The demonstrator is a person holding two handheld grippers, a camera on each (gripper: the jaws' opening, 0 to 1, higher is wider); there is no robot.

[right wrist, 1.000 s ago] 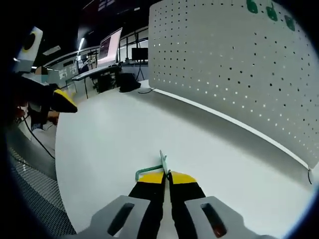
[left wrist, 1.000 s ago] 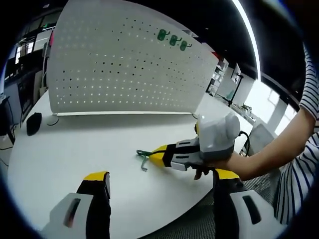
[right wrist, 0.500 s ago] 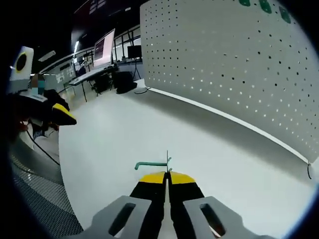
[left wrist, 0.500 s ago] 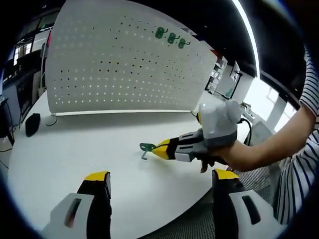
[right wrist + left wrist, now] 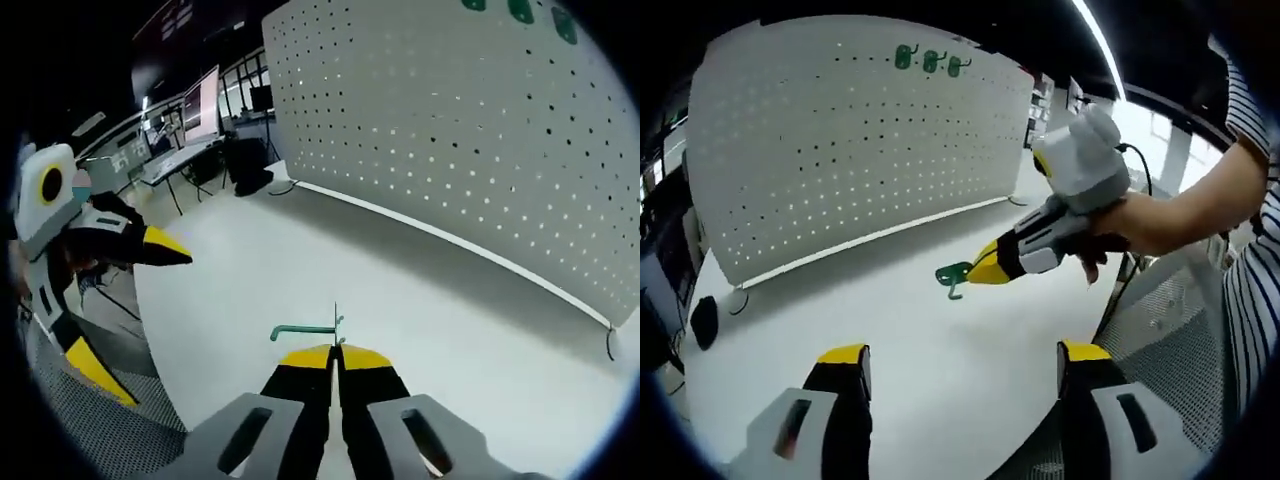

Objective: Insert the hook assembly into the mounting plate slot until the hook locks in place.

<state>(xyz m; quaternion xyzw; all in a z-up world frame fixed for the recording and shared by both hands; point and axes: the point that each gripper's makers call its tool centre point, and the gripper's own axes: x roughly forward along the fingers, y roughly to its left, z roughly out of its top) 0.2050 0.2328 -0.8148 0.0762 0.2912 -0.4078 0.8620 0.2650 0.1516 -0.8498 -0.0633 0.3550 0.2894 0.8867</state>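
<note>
1. My right tool (image 5: 335, 347) has its jaws pressed together on the green hook (image 5: 308, 330). The hook projects from the yellow tips, its stem running off to the left in the right gripper view.
2. In the left gripper view the right tool (image 5: 985, 274) enters from the right, held in my hand (image 5: 1127, 222), with the green hook (image 5: 953, 275) at its tip, raised clear of the white tabletop (image 5: 920, 350).
3. My left tool (image 5: 960, 365) stands with its jaws wide apart and nothing between them. The right tool and hook lie ahead of it, above the gap between its jaws.
4. In the right gripper view the left tool (image 5: 150, 245) appears far to the left, well apart from the hook.
5. The white pegboard (image 5: 480, 130) stands upright on the tabletop (image 5: 250, 270) ahead of the right tool, beyond the hook and not touching it.
6. Three green hooks (image 5: 930, 60) already sit in a row near the upper edge of the pegboard (image 5: 840, 150).
7. A dark object (image 5: 704, 320) lies on the tabletop, left of the left tool.
</note>
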